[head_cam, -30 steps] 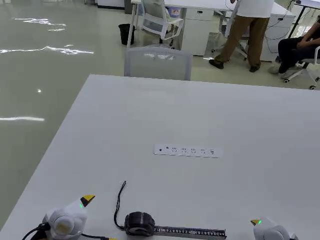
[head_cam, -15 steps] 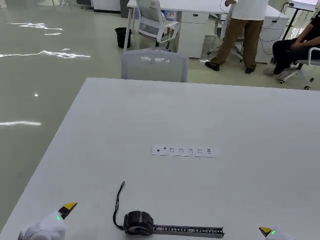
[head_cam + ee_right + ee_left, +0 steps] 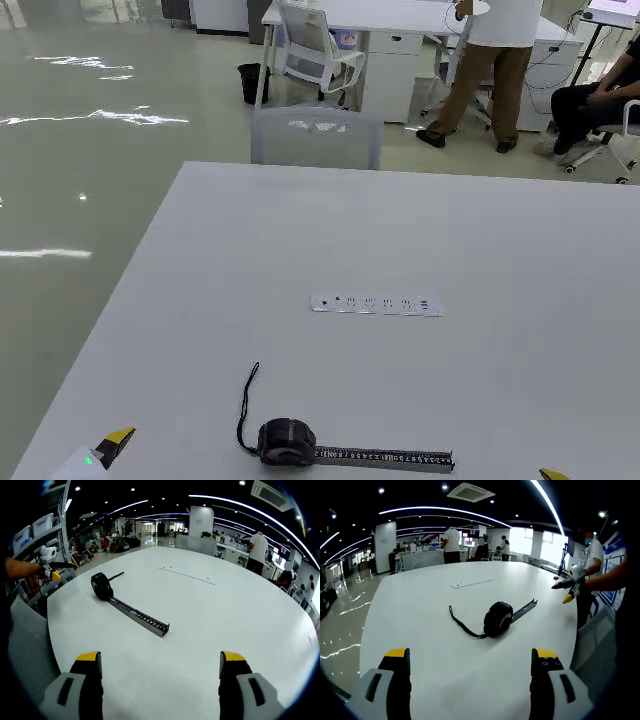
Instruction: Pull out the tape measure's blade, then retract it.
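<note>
Left gripper (image 3: 471, 654) by the table's (image 3: 420, 220) near-left edge, jaws apart, holding nothing. Tape (image 3: 286, 442) lies near the front edge, between the grippers and well apart from each. Cord (image 3: 244, 403) curls from its left side toward the far edge. Blade (image 3: 385, 459) is out and flat, long axis left-right (hook end pointing right). Right gripper (image 3: 162, 656) has jaws apart, empty.

Open-plan office, no question. Big white worktable (image 3: 230, 260) with a power strip (image 3: 376, 304) lying in the middle and a grey mesh chair (image 3: 316, 136) at the far edge. Behind it are more white desks (image 3: 395, 65) and a rolling chair (image 3: 305, 40). Shiny pale floor (image 3: 100, 170), black waste bin (image 3: 252, 82), long ceiling light strips (image 3: 445, 511), a ceiling AC unit (image 3: 470, 491). One person (image 3: 495, 60) stands at a desk, another (image 3: 600, 100) sits.
</note>
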A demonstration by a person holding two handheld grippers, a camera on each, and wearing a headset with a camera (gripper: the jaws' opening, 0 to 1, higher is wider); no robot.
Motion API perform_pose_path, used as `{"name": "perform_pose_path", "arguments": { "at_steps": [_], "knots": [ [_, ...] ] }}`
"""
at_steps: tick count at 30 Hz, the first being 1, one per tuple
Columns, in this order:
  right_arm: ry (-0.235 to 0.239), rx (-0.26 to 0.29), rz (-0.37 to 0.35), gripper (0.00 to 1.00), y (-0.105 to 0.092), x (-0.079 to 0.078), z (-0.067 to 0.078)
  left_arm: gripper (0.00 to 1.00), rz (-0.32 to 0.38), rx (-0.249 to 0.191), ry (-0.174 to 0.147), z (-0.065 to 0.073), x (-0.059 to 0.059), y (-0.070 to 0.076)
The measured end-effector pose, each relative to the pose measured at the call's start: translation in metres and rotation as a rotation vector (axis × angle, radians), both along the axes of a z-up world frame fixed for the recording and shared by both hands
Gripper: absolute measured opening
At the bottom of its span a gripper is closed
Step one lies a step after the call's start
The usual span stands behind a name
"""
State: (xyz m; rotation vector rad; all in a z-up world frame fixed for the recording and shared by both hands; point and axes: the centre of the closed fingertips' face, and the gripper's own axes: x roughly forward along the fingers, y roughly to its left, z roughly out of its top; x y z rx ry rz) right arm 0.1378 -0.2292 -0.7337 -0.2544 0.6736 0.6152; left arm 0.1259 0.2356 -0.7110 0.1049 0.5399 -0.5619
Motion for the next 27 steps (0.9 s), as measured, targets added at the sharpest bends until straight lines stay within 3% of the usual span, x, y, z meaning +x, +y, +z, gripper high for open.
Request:
{"name": "perform_pose_path", "arguments": {
  "at_steps": [3,7,10,12,14,18,19,20,22,25,27],
  "knots": [
    [-0.009,-0.005,-0.004,1.0,-0.008,-0.005,-0.008,0.99,0.007,-0.005,0.005,-0.001,-0.011,0.001],
    [-0.032,-0.006,-0.005,1.0,-0.008,-0.015,0.006,0.99,0.033,-0.007,0.002,0.001,-0.02,0.009],
    [-0.018,0.005,-0.025,1.0,-0.012,-0.02,0.004,0.99,0.05,-0.018,-0.005,-0.002,-0.026,0.023],
    [-0.016,-0.002,-0.035,1.0,-0.017,-0.025,0.002,0.99,0.041,-0.002,-0.018,-0.003,-0.03,0.022],
    [-0.01,0.008,-0.051,1.0,-0.021,-0.029,-0.001,0.99,0.04,-0.005,-0.006,-0.006,-0.035,0.023],
    [-0.009,-0.005,-0.051,1.0,-0.027,-0.041,-0.009,0.99,0.059,-0.017,-0.012,-0.001,-0.039,0.022],
    [-0.034,0.004,-0.028,1.0,-0.027,-0.043,-0.011,0.99,0.069,-0.024,-0.017,-0.001,-0.039,0.026],
    [-0.034,-0.002,-0.029,1.0,-0.025,-0.047,-0.005,0.99,0.076,-0.028,-0.02,0.0,-0.038,0.028],
    [-0.011,-0.001,-0.04,1.0,-0.027,-0.05,-0.006,0.99,0.096,-0.029,-0.028,0.001,-0.037,0.027],
    [-0.006,0.011,-0.058,1.0,-0.027,-0.055,0.0,0.99,0.102,-0.027,-0.018,-0.005,-0.042,0.032],
    [-0.009,0.005,-0.059,1.0,-0.032,-0.056,-0.01,0.99,0.095,-0.022,-0.006,-0.015,-0.048,0.036]
  ]
}}
